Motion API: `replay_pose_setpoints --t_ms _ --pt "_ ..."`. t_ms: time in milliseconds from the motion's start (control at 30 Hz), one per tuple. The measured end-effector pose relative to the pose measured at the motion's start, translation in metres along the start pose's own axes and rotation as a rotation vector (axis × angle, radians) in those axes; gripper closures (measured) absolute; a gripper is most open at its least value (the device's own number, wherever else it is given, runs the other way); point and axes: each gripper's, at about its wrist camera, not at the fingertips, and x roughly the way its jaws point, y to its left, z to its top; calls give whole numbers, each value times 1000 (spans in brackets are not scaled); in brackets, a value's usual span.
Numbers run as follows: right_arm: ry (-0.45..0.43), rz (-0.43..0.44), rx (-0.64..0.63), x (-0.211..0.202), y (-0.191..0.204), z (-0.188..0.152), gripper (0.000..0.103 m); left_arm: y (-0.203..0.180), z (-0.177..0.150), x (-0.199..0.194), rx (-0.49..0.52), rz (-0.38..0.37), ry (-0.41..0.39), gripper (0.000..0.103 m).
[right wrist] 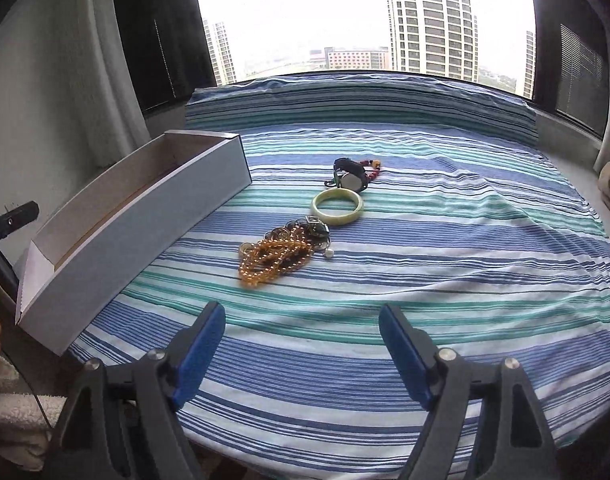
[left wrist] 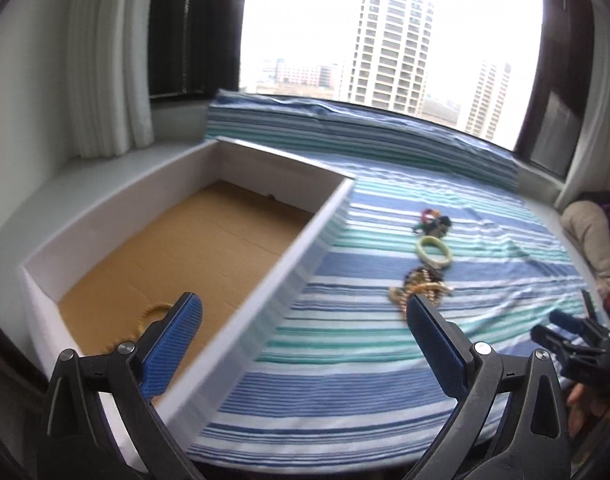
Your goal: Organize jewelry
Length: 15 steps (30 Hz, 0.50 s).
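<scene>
A striped cloth [right wrist: 385, 288] in blue, teal and white covers the whole sill in front of a wide window [right wrist: 345, 12], its far edge folded up into a thick roll against the glass. Along the cloth's left edge lies a long white box [left wrist: 265, 276] with a brown cardboard floor; it runs from the near left corner toward the far left corner, one long wall on the stripes.

Inside the box, at its near end, a yellow beaded bracelet [left wrist: 155, 312] lies on the cardboard, partly hidden behind the left gripper's finger.

The rest of the jewelry sits in a loose line down the middle of the cloth, well apart from the box. Nearest is a heap of amber bead strands [right wrist: 273, 260] tangled with darker pieces and metal rings (one pearl-like bead shows at its right side). Just beyond it lies a pale green bangle [right wrist: 337, 207], flat on the stripes. Farthest, touching the bangle's far rim, is a dark round watch [right wrist: 351, 178] with a red and yellow beaded string beside it.

The left gripper [left wrist: 305, 312] hangs over the box's near right wall, jaws spread wide with nothing between them. The right gripper [right wrist: 301, 322] hovers above the near middle of the cloth, jaws also apart and empty, short of the amber heap.
</scene>
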Motion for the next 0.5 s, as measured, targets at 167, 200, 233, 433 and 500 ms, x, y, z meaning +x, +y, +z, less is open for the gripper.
replay_pose_setpoints --t_ms 167,200,233,433,500 --pt "-61 22 36 -21 -14 -1 22 -52 -26 27 106 -117 143 1" --pt "-68 15 35 -24 -15 -2 22 -61 -30 29 142 -115 148 1" --pt "-74 4 33 -27 -16 -3 22 -68 -34 31 175 -103 147 1" --pt "-88 3 -6 -35 -15 -21 22 -79 -44 37 230 -25 161 1" --pt "-66 20 -14 -32 -11 -26 22 -77 -46 38 235 -23 175 1"
